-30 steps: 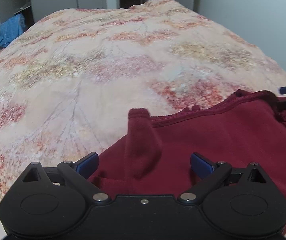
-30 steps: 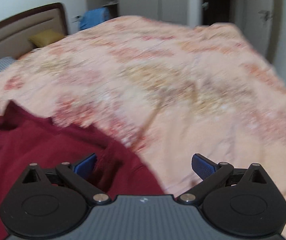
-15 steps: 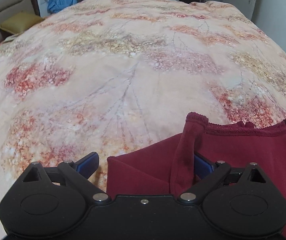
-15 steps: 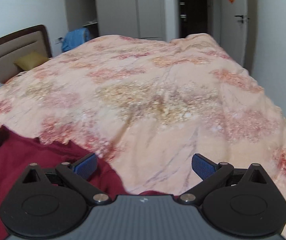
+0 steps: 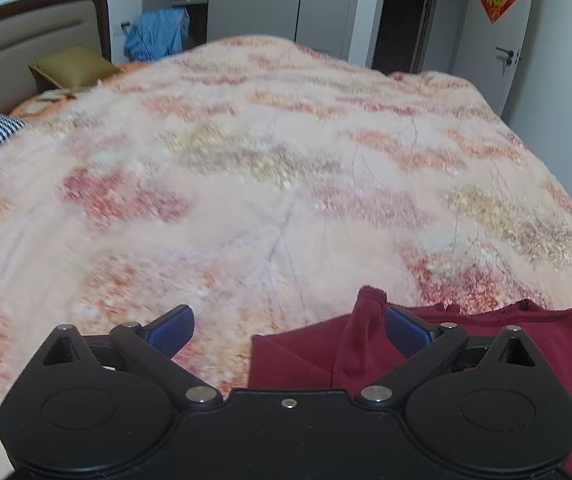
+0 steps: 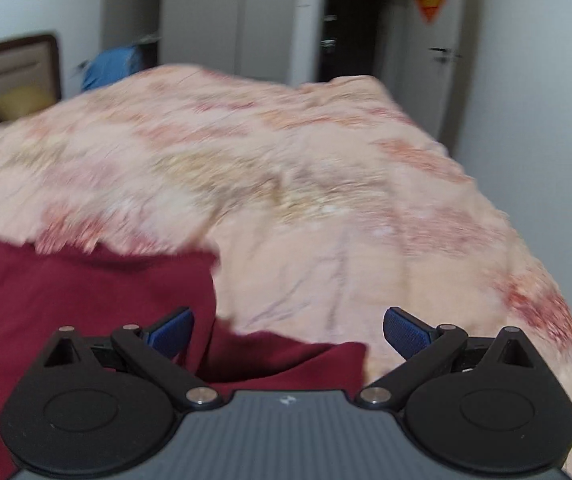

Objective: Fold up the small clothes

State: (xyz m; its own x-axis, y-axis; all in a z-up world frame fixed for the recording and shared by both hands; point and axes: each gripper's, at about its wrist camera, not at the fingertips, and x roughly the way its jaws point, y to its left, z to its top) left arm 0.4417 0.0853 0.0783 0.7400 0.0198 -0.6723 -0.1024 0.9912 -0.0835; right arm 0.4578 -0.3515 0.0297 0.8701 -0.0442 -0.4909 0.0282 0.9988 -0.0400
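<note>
Maroon garment (image 5: pixel 465 344), soft and limp on the bed's (image 5: pixel 246 200) near edge; both tongs (image 5: pixel 287 326) (image 6: pixel 287 328) gape open; grip the hemmed corners.

Your bed (image 5: pixel 286 168), under a floral peach quilt, spreads ahead of both sets of fingers. A dark red garment (image 5: pixel 557 344) lies on it, reaching in between your left fingers (image 5: pixel 403 326); an olive pillow (image 5: pixel 72 66) sits far beyond them.
</note>
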